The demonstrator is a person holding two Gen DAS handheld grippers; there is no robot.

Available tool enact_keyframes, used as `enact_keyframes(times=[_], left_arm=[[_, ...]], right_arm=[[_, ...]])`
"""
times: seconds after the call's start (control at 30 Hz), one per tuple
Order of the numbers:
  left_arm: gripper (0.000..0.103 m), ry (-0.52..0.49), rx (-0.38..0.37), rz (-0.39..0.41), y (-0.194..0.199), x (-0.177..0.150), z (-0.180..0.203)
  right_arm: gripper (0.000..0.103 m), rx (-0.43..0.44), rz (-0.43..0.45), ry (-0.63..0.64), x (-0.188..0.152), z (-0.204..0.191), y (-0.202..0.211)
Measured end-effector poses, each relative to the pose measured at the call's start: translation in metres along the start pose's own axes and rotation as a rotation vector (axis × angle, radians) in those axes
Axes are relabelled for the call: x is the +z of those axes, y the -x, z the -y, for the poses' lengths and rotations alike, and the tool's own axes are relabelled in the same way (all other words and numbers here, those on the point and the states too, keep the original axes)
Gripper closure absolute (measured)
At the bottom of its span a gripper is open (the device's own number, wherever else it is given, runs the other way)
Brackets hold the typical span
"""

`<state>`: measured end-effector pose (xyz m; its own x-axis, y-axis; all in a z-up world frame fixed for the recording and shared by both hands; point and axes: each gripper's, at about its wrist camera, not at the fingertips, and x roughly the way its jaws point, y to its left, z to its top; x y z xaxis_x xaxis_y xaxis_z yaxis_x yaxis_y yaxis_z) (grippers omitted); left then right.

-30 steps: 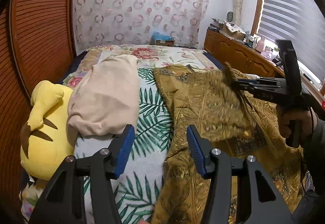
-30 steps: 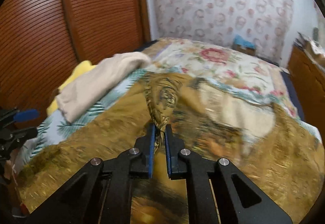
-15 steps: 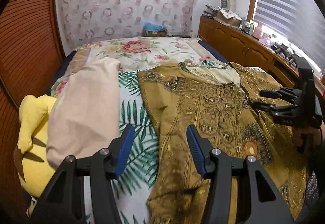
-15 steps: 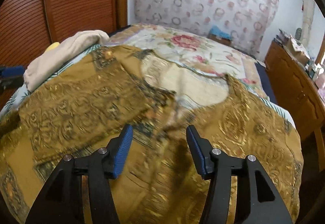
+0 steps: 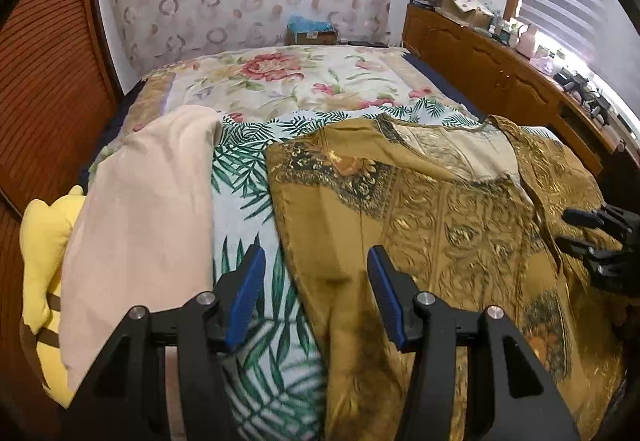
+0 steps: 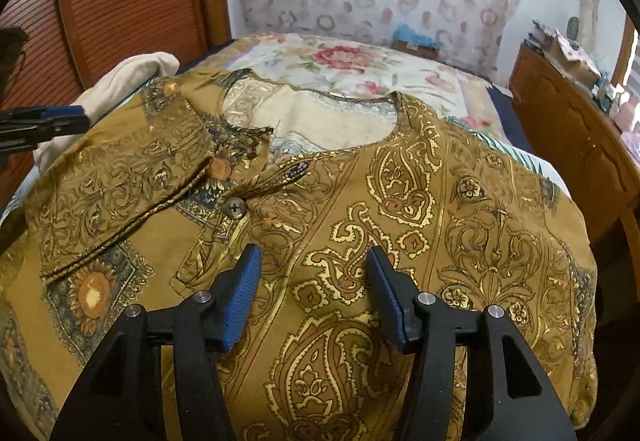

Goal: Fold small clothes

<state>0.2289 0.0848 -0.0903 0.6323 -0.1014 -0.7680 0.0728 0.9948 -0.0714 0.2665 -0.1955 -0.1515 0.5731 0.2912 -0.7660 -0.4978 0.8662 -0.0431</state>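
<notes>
**2 open grippers over a spread shirt**

Both tools hang above the bed with their blue-padded fingers spread wide and nothing between them. The left gripper point(image 5: 316, 293) sits over the near-left part of the bed point(image 5: 280, 81), straddling the left edge of the mustard paisley shirt point(image 5: 440, 209); the right gripper point(image 6: 314, 293) hovers over the shirt's front, just short of the grey button point(image 6: 235, 207) on its placket. Neither touches cloth, as far as these views show.

The shirt lies front-up, flattened across the near half of the bed on the palm-leaf bedspread point(image 5: 248, 177), which reads as laid out ready for a first fold. Its left panel is turned back near the collar, so the pale lining shows.

Its long axis runs from the near edge of the bed toward the far edge: the neckline point(image 6: 312, 97) points at the patterned wall, and the hem falls out of view toward the person. The sleeves or sides reach toward the bed's left and right edges.

A beige garment point(image 5: 148, 201) lies alongside on the left, apart from the shirt, partly draped over a yellow plush toy point(image 5: 40, 241) at the bed's left edge.
</notes>
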Motion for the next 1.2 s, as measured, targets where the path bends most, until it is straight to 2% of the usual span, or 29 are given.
enact_keyframes(times=[0.17, 0.33, 0.4, 0.43, 0.5, 0.6, 0.77, 0.93, 1.13, 1.2], left_arm=[[0.051, 0.043, -0.044, -0.019, -0.014, 0.007, -0.005], [0.064, 0.019, -0.060, -0.048, -0.025, 0.012, 0.003], [0.078, -0.004, -0.052, -0.057, -0.028, 0.013, 0.008], [0.081, -0.023, -0.038, -0.057, -0.029, 0.014, 0.010], [0.097, -0.053, -0.020, -0.053, -0.028, 0.014, 0.013], [0.102, -0.070, -0.007, -0.015, -0.016, 0.014, 0.012], [0.103, -0.012, 0.036, 0.080, 0.011, 0.024, -0.014], [0.101, 0.044, 0.063, 0.101, 0.015, 0.025, -0.044], [0.091, 0.000, 0.068, 0.160, 0.027, 0.016, -0.042], [0.084, -0.002, 0.037, 0.181, 0.036, 0.015, -0.039]], right_arm=[[0.047, -0.002, 0.000, -0.004, -0.001, 0.000, 0.000], [0.047, -0.019, -0.001, -0.004, 0.001, -0.002, -0.003], [0.047, -0.020, -0.001, -0.003, 0.000, -0.001, -0.003], [0.047, -0.021, -0.001, -0.002, 0.000, -0.001, -0.002], [0.047, -0.026, 0.000, 0.002, 0.000, -0.001, -0.003], [0.047, -0.026, 0.000, 0.002, 0.000, -0.001, -0.004], [0.047, -0.031, 0.001, 0.006, 0.000, -0.002, -0.004], [0.047, -0.032, 0.001, 0.007, 0.000, -0.003, -0.004], [0.047, -0.032, 0.001, 0.005, 0.000, -0.003, -0.005], [0.047, -0.033, 0.001, 0.006, 0.000, -0.003, -0.005]])
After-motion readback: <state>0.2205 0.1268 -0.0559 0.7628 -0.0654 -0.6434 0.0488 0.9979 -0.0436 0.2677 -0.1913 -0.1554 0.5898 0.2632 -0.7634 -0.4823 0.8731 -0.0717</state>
